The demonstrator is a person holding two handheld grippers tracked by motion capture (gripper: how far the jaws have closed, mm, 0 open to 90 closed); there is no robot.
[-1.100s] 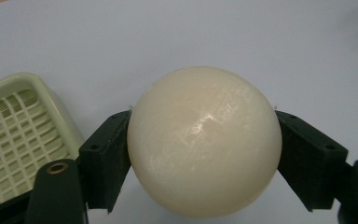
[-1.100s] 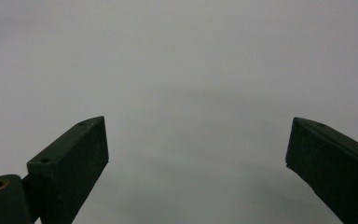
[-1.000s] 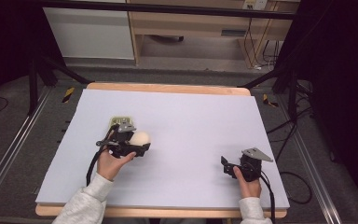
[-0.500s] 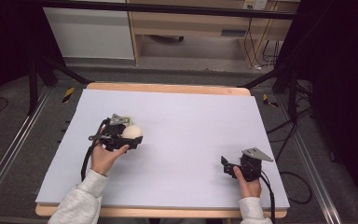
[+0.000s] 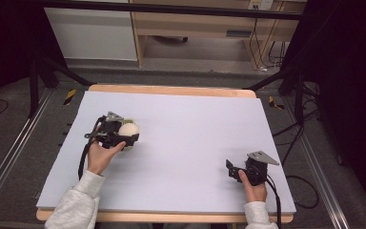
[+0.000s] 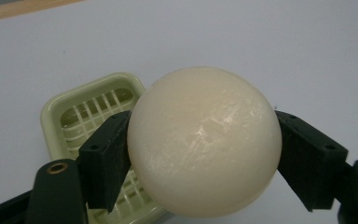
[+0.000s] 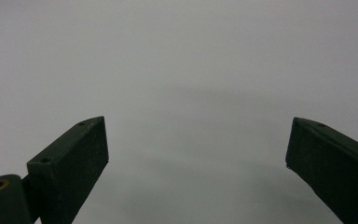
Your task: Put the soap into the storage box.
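- Left gripper [image 5: 124, 137], left of centre in the high view, is pinching a cream ball [image 5: 128, 130]; the left hand [image 5: 100, 155] is gripping it from below in the frame.
- In the left gripper view the fingers [image 6: 105, 158] are pressing on the two opposite sides of the cream ball [image 6: 204, 140], which is sitting in the middle of the frame.
- A pale green slotted tray [image 6: 93, 112] is lying behind and below the ball, at centre left of the left gripper view; its grid floor is showing. Whether the ball is touching the tray cannot be told.
- In the high view the tray's edge [image 5: 129, 121] is peeking out just beside the ball.
- Right gripper [image 5: 231, 169] is sitting at lower right of the high view, held by the right hand [image 5: 253, 186], well apart from the ball.
- In the right gripper view the fingers [image 7: 72, 158] are standing spread wide, nothing between them, with bare surface [image 7: 191, 70] beyond.
- The surface [image 5: 195, 119] is a pale lavender sheet over a wooden board.
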